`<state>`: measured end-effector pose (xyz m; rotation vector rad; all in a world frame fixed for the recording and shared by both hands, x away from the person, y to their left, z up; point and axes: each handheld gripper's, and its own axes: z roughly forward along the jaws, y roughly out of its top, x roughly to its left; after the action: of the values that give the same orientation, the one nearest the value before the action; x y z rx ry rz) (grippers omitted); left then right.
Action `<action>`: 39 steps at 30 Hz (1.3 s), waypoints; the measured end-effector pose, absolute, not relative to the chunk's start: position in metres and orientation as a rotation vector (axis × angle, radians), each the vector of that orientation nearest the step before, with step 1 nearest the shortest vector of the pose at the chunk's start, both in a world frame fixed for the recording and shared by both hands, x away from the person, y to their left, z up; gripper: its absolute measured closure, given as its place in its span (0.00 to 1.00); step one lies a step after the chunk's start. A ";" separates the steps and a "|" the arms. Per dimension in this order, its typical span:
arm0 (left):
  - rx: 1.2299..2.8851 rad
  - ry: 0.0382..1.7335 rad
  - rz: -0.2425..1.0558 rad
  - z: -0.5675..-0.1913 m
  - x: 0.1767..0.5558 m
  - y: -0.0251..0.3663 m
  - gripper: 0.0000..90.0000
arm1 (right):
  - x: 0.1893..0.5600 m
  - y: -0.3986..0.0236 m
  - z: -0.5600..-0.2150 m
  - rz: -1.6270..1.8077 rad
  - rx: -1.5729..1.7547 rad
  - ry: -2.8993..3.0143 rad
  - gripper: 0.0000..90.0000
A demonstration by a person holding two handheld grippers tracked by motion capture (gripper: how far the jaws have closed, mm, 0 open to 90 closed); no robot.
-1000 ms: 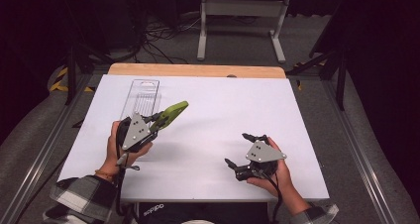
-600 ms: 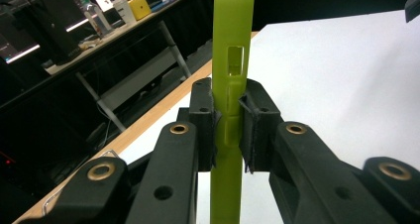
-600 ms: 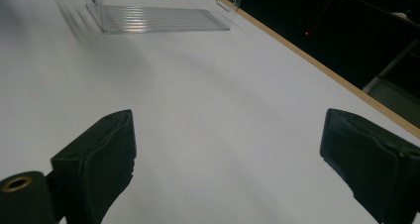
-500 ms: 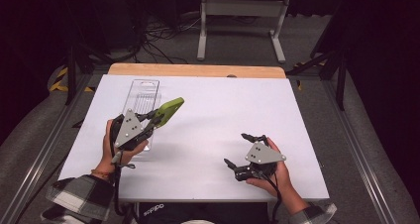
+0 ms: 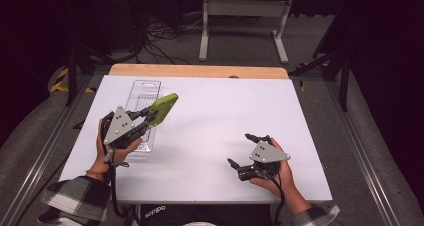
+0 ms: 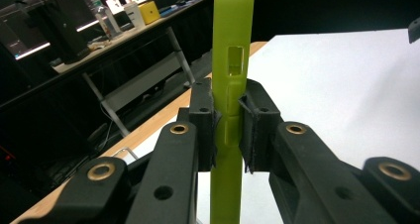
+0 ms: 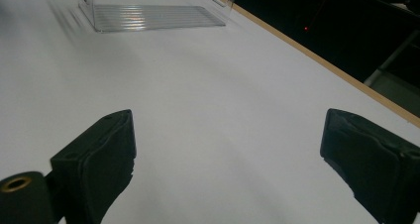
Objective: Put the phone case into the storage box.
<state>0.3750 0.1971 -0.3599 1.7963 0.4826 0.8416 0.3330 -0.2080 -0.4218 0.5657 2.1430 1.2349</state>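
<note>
My left gripper (image 5: pixel 149 117) is shut on a flat lime-green plastic piece (image 5: pixel 163 107), held tilted above the clear plastic tray (image 5: pixel 143 90) at the table's left. In the left gripper view the green piece (image 6: pixel 233 35) stands edge-on between the two pads (image 6: pixel 204 116), which press on both of its sides; a small rectangular cut-out shows in it. My right gripper (image 5: pixel 240 149) rests low near the front right of the white table (image 5: pixel 225 106), held by a hand. Its jaws (image 7: pixel 228 164) stand wide apart with only bare table between them.
The long clear tray (image 7: pixel 148 16) with a ribbed floor lies lengthwise toward the far left. A wooden strip (image 5: pixel 200 71) edges the table's far side. Beyond it are a white metal stand (image 5: pixel 245 8) and cables on the floor.
My left gripper has carried the green piece a little to the left and slightly up, over the tray. The right gripper has not moved.
</note>
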 end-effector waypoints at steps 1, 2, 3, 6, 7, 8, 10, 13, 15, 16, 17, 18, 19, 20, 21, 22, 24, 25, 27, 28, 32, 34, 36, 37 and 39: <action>1.792 0.486 0.833 -0.359 0.375 0.199 0.87 | 0.333 -0.208 -0.422 1.237 0.567 2.143 0.09; 1.792 0.486 0.833 -0.359 0.375 0.199 0.87 | 0.333 -0.208 -0.422 1.237 0.567 2.143 0.09; 1.784 0.491 0.834 -0.359 0.376 0.200 0.87 | 0.333 -0.208 -0.422 1.237 0.568 2.139 0.09; 1.772 0.500 0.826 -0.358 0.377 0.204 0.87 | 0.333 -0.208 -0.422 1.233 0.571 2.135 0.09; 1.768 0.503 0.825 -0.358 0.377 0.205 0.87 | 0.334 -0.208 -0.422 1.232 0.572 2.131 0.09; 1.769 0.504 0.824 -0.358 0.377 0.206 0.87 | 0.334 -0.209 -0.421 1.232 0.571 2.129 0.09; 1.758 0.511 0.813 -0.357 0.377 0.208 0.87 | 0.334 -0.209 -0.421 1.232 0.577 2.126 0.09; 1.751 0.509 0.809 -0.355 0.380 0.212 0.87 | 0.335 -0.210 -0.421 1.229 0.578 2.126 0.09; 1.747 0.507 0.804 -0.354 0.381 0.214 0.87 | 0.335 -0.210 -0.422 1.232 0.581 2.126 0.09; 1.744 0.514 0.794 -0.354 0.381 0.215 0.87 | 0.336 -0.210 -0.422 1.233 0.585 2.129 0.09; 1.739 0.514 0.797 -0.354 0.382 0.216 0.87 | 0.336 -0.210 -0.422 1.233 0.588 2.131 0.09; 1.739 0.513 0.797 -0.354 0.383 0.217 0.87 | 0.336 -0.210 -0.422 1.232 0.587 2.133 0.09; 1.737 0.513 0.795 -0.353 0.383 0.218 0.87 | 0.336 -0.209 -0.422 1.233 0.588 2.135 0.09; 1.736 0.512 0.794 -0.353 0.385 0.219 0.87 | 0.337 -0.209 -0.423 1.231 0.589 2.139 0.09; 1.732 0.515 0.780 -0.352 0.385 0.220 0.87 | 0.337 -0.209 -0.423 1.234 0.591 2.139 0.09; 1.724 0.518 0.779 -0.352 0.387 0.221 0.87 | 0.337 -0.209 -0.423 1.232 0.591 2.142 0.09; 1.717 0.523 0.772 -0.351 0.390 0.225 0.87 | 0.337 -0.209 -0.424 1.231 0.588 2.144 0.09; 1.712 0.525 0.765 -0.351 0.391 0.228 0.87 | 0.337 -0.208 -0.424 1.231 0.586 2.146 0.09; 1.703 0.531 0.754 -0.350 0.394 0.232 0.87 | 0.338 -0.208 -0.424 1.229 0.587 2.148 0.09; 1.694 0.538 0.732 -0.351 0.396 0.234 0.87 | 0.338 -0.208 -0.424 1.232 0.592 2.149 0.09; 1.702 0.543 0.716 -0.351 0.401 0.238 0.87 | 0.340 -0.208 -0.425 1.232 0.595 2.154 0.09; 1.706 0.547 0.692 -0.352 0.408 0.242 0.87 | 0.341 -0.208 -0.425 1.230 0.602 2.154 0.09; 1.708 0.542 0.658 -0.354 0.414 0.244 0.87 | 0.341 -0.209 -0.425 1.253 0.605 2.160 0.09; 1.708 0.542 0.658 -0.354 0.414 0.244 0.87 | 0.341 -0.209 -0.425 1.253 0.605 2.160 0.09; 1.726 0.546 0.654 -0.356 0.420 0.246 0.87 | 0.342 -0.209 -0.426 1.262 0.616 2.162 0.09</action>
<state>0.4198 0.2465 -0.3555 1.7259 0.5456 0.6539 0.3421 -0.2090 -0.4260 0.6157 2.1618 1.2622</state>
